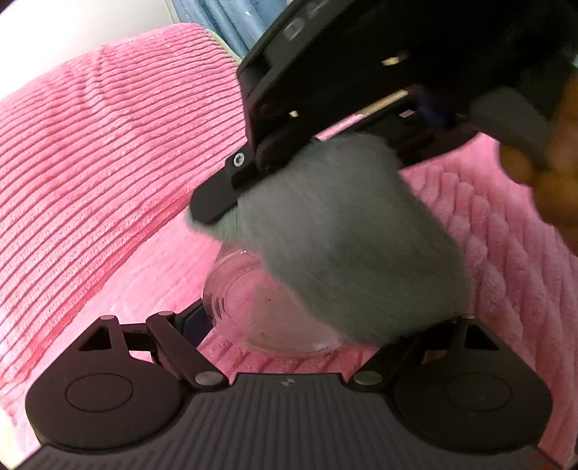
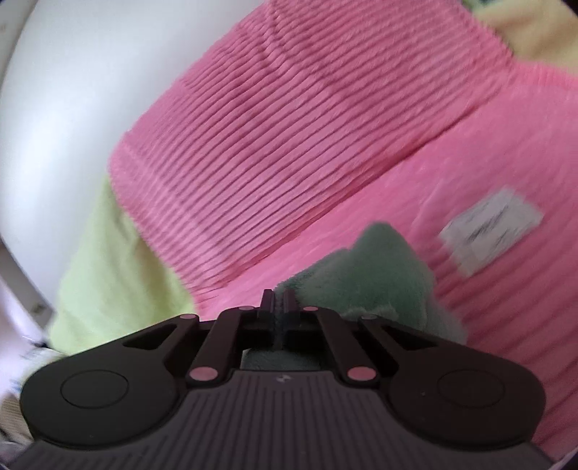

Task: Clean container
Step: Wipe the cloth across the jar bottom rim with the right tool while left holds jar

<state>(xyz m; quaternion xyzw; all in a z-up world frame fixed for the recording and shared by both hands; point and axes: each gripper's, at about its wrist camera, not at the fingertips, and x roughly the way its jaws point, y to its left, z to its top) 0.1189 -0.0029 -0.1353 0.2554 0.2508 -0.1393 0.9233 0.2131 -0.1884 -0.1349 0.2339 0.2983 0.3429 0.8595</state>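
Observation:
A small clear glass container (image 1: 253, 307) sits on the pink ribbed blanket (image 1: 90, 180), held between the wide-set jaws of my left gripper (image 1: 307, 321); its inside shows reddish specks. My right gripper (image 1: 224, 209) comes in from above, shut on a grey-green cloth (image 1: 343, 246) that hangs down into the container and hides its right side. In the right wrist view the right gripper (image 2: 278, 300) is shut, with the green cloth (image 2: 379, 274) bunched beyond the fingertips.
Pink ribbed bedding (image 2: 307, 126) fills both views. A white paper label (image 2: 491, 231) lies on it at the right. A yellow-green sheet (image 2: 108, 271) and a white wall (image 2: 65, 108) are at the left. A blue curtain (image 1: 224, 25) hangs behind.

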